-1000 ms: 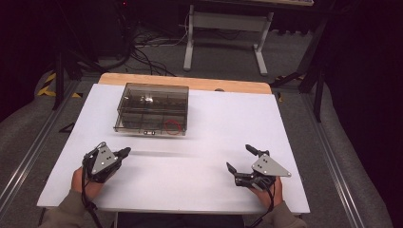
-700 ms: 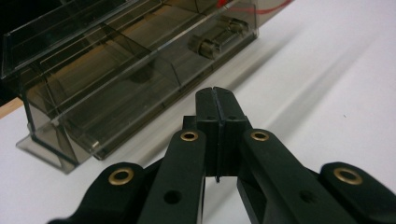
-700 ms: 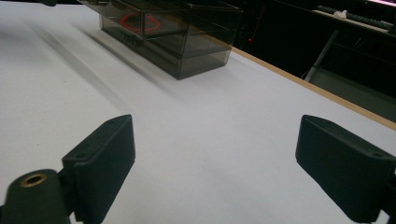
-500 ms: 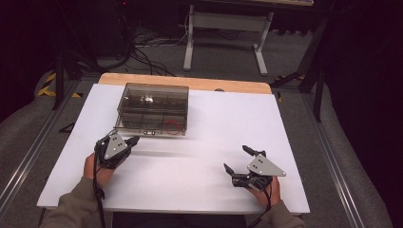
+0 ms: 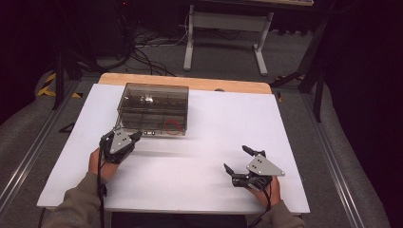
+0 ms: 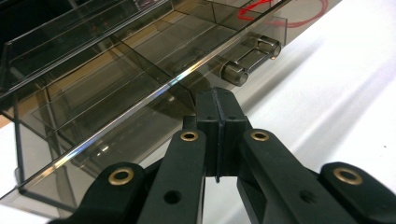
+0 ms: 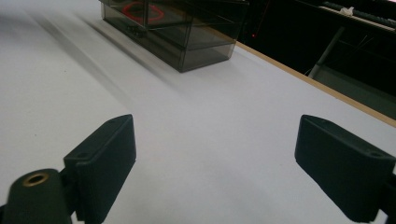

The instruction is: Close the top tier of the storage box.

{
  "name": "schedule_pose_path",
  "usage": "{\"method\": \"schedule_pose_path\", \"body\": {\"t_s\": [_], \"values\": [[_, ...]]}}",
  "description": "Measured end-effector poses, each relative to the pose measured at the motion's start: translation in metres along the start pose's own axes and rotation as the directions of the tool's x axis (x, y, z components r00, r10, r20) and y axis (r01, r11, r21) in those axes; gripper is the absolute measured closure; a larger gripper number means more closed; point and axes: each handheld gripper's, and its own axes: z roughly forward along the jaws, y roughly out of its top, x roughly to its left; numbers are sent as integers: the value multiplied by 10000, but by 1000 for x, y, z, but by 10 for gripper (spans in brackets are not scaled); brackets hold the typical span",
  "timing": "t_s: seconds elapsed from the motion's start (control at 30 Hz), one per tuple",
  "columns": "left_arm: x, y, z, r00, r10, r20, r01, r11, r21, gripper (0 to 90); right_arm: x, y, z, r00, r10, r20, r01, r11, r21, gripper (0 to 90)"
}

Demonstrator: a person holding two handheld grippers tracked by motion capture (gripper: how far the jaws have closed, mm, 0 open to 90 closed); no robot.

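Note:
A smoky clear plastic compartment box (image 5: 153, 108) sits toward the far left of the white table (image 5: 228, 123), lid down, with a red ring (image 5: 173, 127) inside its near right cell. My left gripper (image 5: 135, 136) is shut with nothing in it, its tips just short of the box's front wall (image 6: 116, 126), left of the latch (image 6: 247, 58). My right gripper (image 5: 237, 159) rests open near the front right of the table, far from the box (image 7: 177, 28), with bare tabletop between its fingers (image 7: 105, 156).
A wooden strip (image 5: 185, 81) borders the table's far edge. Beyond it stand a metal stand's legs (image 5: 223, 33) and floor cables (image 5: 142, 45). Metal rails (image 5: 332, 156) run along both sides of the table.
My left gripper has moved forward and right toward the front of the box. The right gripper has shifted only slightly.

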Motion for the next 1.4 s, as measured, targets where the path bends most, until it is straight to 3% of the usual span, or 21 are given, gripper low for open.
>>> {"method": "schedule_pose_path", "body": {"t_s": [0.33,0.5,0.7,0.83,1.4], "values": [[-3,4,2,9995,269,-133,-269,9996,6,897,1,-1,-1,9999,48,-147,-48,10000,47,136],[-4,5,1,9993,316,-195,-319,9994,-143,898,1,0,-1,9993,342,-149,-344,9993,-115,164],[-3,6,2,9997,233,-95,-234,9995,-212,898,0,0,0,9992,373,-159,-373,9993,-52,151],[-1,6,3,9993,280,-229,-284,9994,-190,898,1,0,1,9998,171,-75,-170,9998,113,154],[4,7,6,9994,116,-341,-125,9995,-275,897,2,2,0,9998,176,-106,-176,9998,52,158]]}}
